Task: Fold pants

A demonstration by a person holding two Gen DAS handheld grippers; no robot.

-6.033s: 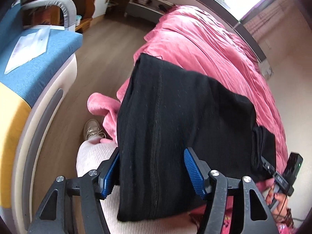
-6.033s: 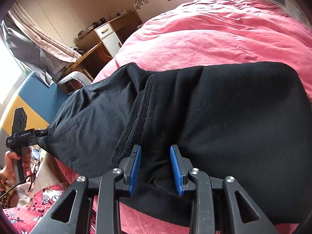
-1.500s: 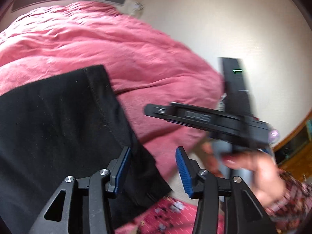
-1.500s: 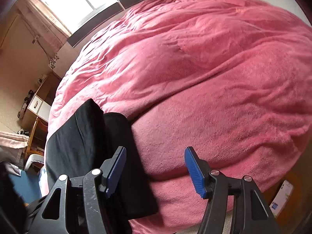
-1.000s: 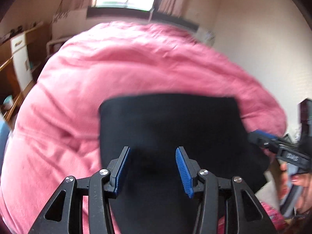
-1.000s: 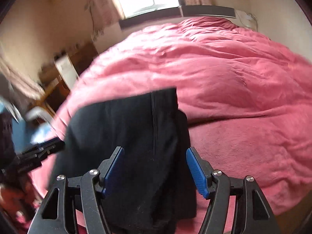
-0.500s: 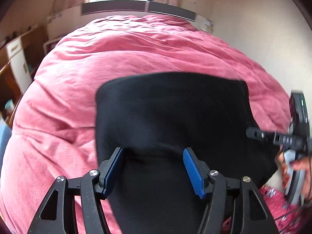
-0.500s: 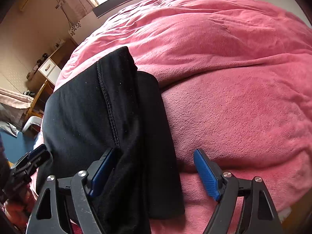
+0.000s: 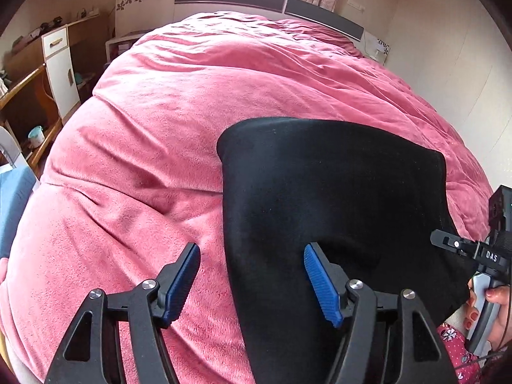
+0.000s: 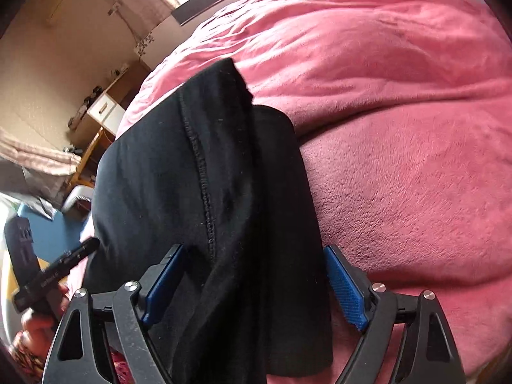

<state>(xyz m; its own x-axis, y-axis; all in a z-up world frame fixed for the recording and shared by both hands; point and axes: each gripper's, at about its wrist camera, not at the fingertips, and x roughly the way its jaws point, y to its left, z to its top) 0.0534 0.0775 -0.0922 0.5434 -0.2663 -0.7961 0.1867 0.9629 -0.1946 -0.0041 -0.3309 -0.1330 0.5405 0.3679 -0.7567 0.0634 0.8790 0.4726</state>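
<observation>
With both the left gripper (image 9: 251, 283) and right gripper (image 10: 252, 283) spread wide around the black pants (image 9: 332, 198), pinch each edge evenly, then lift toward 12 o'clock.

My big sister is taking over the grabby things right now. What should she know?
Left tool: open, holding nothing, its right finger over the near edge of the folded black fabric pants.
Right tool: open wide, straddling the pants' near right edge, not gripping.
The pants lie in a folded stack near the front edge of the fuzzy pink blanket on the bed.
Done: pants folded into a compact bundle.
Left: layers at the right edge look uneven; probably tidy them or make one last fold, then back both tools away.
</observation>
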